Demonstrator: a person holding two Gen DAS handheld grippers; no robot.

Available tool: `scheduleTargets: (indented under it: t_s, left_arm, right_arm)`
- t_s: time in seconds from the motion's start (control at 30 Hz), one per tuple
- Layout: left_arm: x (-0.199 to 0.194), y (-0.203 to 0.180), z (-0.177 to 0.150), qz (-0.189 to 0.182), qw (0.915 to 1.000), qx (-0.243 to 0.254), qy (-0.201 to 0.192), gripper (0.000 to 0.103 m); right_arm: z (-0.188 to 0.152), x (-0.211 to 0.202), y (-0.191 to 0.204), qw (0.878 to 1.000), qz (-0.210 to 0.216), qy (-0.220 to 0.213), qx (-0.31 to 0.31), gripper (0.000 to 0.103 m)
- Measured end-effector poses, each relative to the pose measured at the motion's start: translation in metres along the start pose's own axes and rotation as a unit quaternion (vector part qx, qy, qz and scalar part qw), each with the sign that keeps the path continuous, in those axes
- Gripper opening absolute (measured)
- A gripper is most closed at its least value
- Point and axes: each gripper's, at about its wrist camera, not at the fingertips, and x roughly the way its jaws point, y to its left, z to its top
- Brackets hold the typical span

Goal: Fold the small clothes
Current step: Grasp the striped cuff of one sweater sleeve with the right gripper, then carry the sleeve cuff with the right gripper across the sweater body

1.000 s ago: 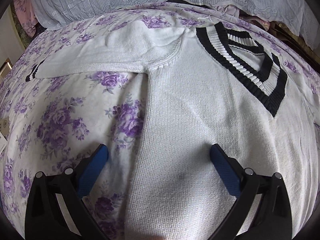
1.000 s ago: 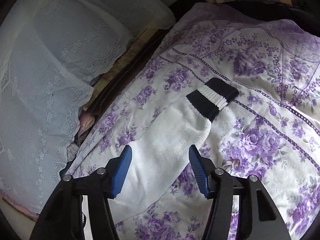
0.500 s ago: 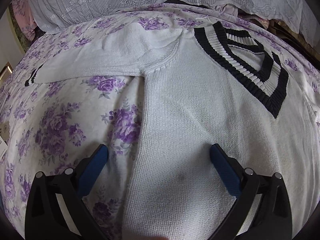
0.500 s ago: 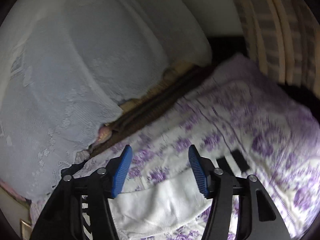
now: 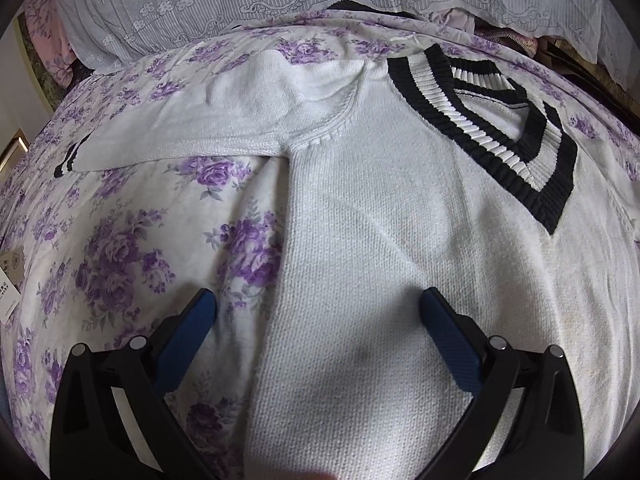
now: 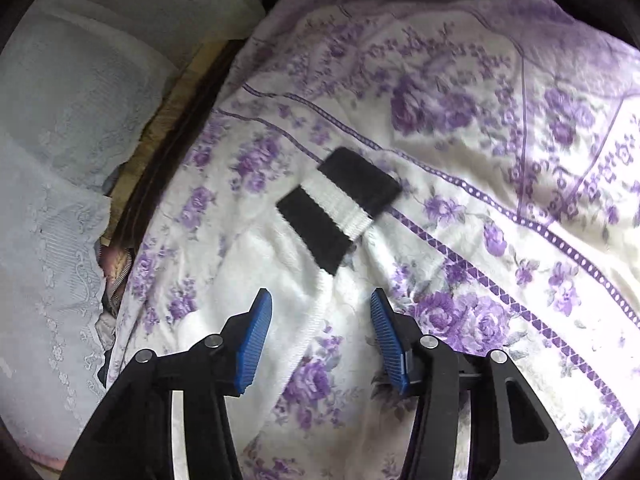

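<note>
Sweater sleeve (image 6: pixel 304 280) under right gripper (image 6: pixel 320 312)

Open bedspread (image 5: pixel 120 264) beside the sweater (image 5: pixel 380 280); lace pillows (image 5: pixel 240 4) block beyond

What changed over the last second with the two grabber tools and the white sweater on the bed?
The right gripper swung up toward the pillows, then came back over the sleeve near its striped cuff; its jaws have just been closing, gripping nothing. The left gripper stayed open over the sweater, which lies unmoved.
</note>
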Motion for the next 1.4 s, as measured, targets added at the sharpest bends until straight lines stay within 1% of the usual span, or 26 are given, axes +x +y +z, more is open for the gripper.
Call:
scheduleTargets:
  t_s: [0.1, 0.2, 0.27, 0.3, 0.33, 0.37, 0.43, 0.57, 0.67, 0.8, 0.93, 1.27, 1.33, 1.4]
  left_arm:
    - [0.000, 0.000, 0.000, 0.001, 1.0000, 0.001, -0.001, 0.099]
    - [0.000, 0.000, -0.001, 0.001, 1.0000, 0.000, -0.001, 0.099]
    - [0.000, 0.000, -0.001, 0.001, 1.0000, 0.000, -0.001, 0.099]
    - [0.000, 0.000, -0.001, 0.001, 1.0000, 0.001, -0.001, 0.099]
    - [0.000, 0.000, -0.001, 0.001, 1.0000, 0.000, -0.001, 0.099]
    - [0.000, 0.000, -0.001, 0.001, 1.0000, 0.000, -0.001, 0.099]
    - [0.000, 0.000, -0.001, 0.001, 1.0000, 0.000, -0.001, 0.099]
    - [0.000, 0.000, -0.001, 0.000, 1.0000, 0.000, -0.001, 0.099]
    - [0.001, 0.001, -0.001, -0.002, 1.0000, -0.001, 0.000, 0.099]
    - [0.002, 0.002, 0.000, -0.005, 1.0000, -0.004, 0.002, 0.099]
    - [0.003, 0.003, 0.000, -0.010, 0.9999, -0.007, 0.005, 0.099]
    - [0.003, 0.006, 0.004, -0.021, 0.9996, -0.015, 0.008, 0.099]
    - [0.003, 0.006, 0.010, -0.021, 0.9997, -0.011, 0.007, 0.099]
    - [0.002, 0.006, 0.022, -0.011, 0.9999, 0.001, 0.003, 0.099]
  right_arm:
    - [0.002, 0.006, 0.005, 1.000, 0.003, -0.017, -0.007, 0.049]
    - [0.005, 0.011, 0.000, 0.999, 0.021, -0.038, 0.012, 0.049]
    - [0.005, 0.013, -0.003, 0.998, 0.031, -0.053, 0.013, 0.045]
    - [0.006, 0.014, -0.002, 0.998, 0.032, -0.060, 0.004, 0.043]
    - [0.006, 0.015, -0.002, 0.997, 0.028, -0.067, -0.005, 0.028]
    - [0.006, 0.015, -0.003, 0.997, 0.035, -0.075, -0.008, 0.014]
    - [0.002, 0.007, -0.009, 0.994, 0.062, -0.095, 0.001, 0.013]
    - [-0.006, -0.017, 0.015, 0.989, 0.088, -0.116, -0.027, 0.012]
    - [-0.014, -0.031, 0.044, 0.987, 0.107, -0.106, -0.060, 0.012]
    - [-0.029, -0.044, 0.083, 0.983, 0.114, -0.095, -0.110, 0.012]
    - [-0.048, -0.051, 0.119, 0.977, 0.111, -0.090, -0.157, 0.011]
    - [-0.112, -0.057, 0.198, 0.964, 0.123, -0.068, -0.226, 0.011]
    - [-0.125, -0.059, 0.212, 0.961, 0.130, -0.062, -0.237, 0.011]
    - [-0.138, -0.060, 0.224, 0.957, 0.136, -0.053, -0.249, 0.011]
